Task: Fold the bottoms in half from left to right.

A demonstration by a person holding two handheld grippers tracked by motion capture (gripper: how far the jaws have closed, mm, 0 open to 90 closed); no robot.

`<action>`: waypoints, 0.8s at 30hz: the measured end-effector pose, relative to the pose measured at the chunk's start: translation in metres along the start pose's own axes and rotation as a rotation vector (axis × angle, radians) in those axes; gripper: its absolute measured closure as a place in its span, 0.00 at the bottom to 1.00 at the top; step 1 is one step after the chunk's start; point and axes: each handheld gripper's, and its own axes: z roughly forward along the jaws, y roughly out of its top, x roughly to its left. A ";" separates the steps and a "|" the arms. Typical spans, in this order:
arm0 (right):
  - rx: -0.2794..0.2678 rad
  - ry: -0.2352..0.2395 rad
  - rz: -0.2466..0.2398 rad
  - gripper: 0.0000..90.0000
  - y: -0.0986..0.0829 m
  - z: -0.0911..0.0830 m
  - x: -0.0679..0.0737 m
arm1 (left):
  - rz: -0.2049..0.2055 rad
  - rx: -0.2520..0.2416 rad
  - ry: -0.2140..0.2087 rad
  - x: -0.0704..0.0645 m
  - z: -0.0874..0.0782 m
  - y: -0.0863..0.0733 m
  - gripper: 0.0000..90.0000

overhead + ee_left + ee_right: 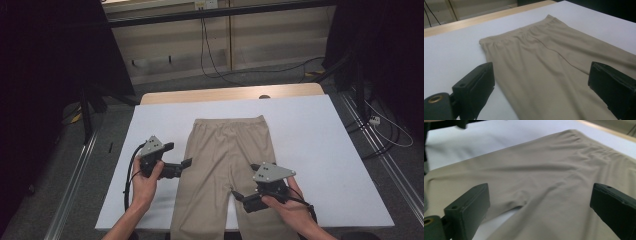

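A white, matte sheet covers the table (325, 150), a pale wooden edge showing along its far side, and flat in the middle of it lies a pair of beige trousers (225, 160) in a soft, thin knit, the gathered elastic waistband at the far end and the two legs running toward the person and off the near edge. The cloth is smooth but for light ripples under the waistband and around the crotch, where the legs split. The left gripper (186, 162), black and blocky under a grey three-cornered plate, sits at the trousers' left edge with jaws spread wide and empty, while the right gripper (236, 194) hovers over the right leg, its jaws likewise parted and clasping nothing.
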 end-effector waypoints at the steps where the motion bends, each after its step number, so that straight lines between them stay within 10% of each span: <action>1: 0.022 0.027 -0.007 0.02 0.006 0.002 0.005 | -0.003 0.004 -0.003 0.005 0.005 0.004 0.10; 24: 0.143 0.150 -0.099 0.04 0.060 0.065 0.056 | -0.036 0.050 0.067 0.054 0.080 0.037 0.10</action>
